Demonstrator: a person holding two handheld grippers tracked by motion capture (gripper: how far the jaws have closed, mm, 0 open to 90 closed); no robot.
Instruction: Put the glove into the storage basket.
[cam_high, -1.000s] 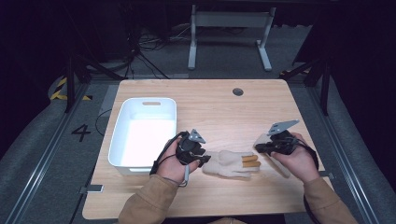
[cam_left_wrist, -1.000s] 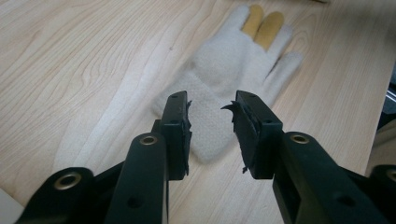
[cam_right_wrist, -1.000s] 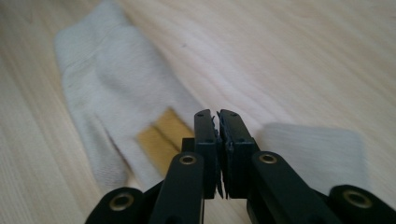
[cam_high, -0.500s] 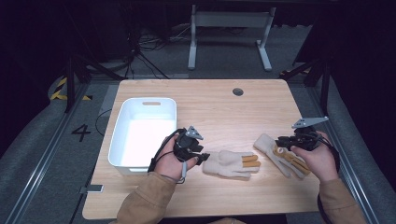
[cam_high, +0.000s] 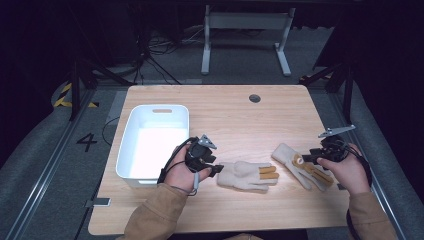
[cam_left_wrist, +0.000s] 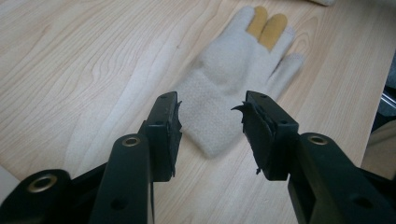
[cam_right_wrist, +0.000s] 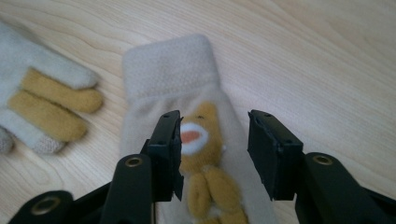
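Table: rectangular top of pale wood with visible grain; a small dark round grommet sits toward its 12 o'clock edge.

Bin: white, smooth-walled, rectangular with rounded corners and a slot handle in its far wall; stands at 9 o'clock on the table.

Left glove: cream fleece of fine nubbed texture, lying flat near the 6 o'clock edge; cuff toward 9 o'clock, fingers toward 3 o'clock, two fingers mustard yellow.

Right glove: matching cream fleece with a ribbed-looking cuff toward 10 o'clock; the back carries a tan plush bear figure with a white muzzle; lies at 3 o'clock of the left glove, just beside it, fingertips apart.

Left gripper: black, held in the left hand at 9 o'clock of the left glove; jaws part-way apart and recently widening; in the left gripper view the cuff end of the left glove lies on the table beyond the gap, pads clear of the fabric.

Right gripper: black, grey three-cornered plate on top, held in the right hand at the 3 o'clock edge; jaws wide apart after recently opening; in the right gripper view they straddle the bear figure above the right glove, no pad pressing on it.

Pads: flat black rubber; those of the left gripper have ragged, torn edges.
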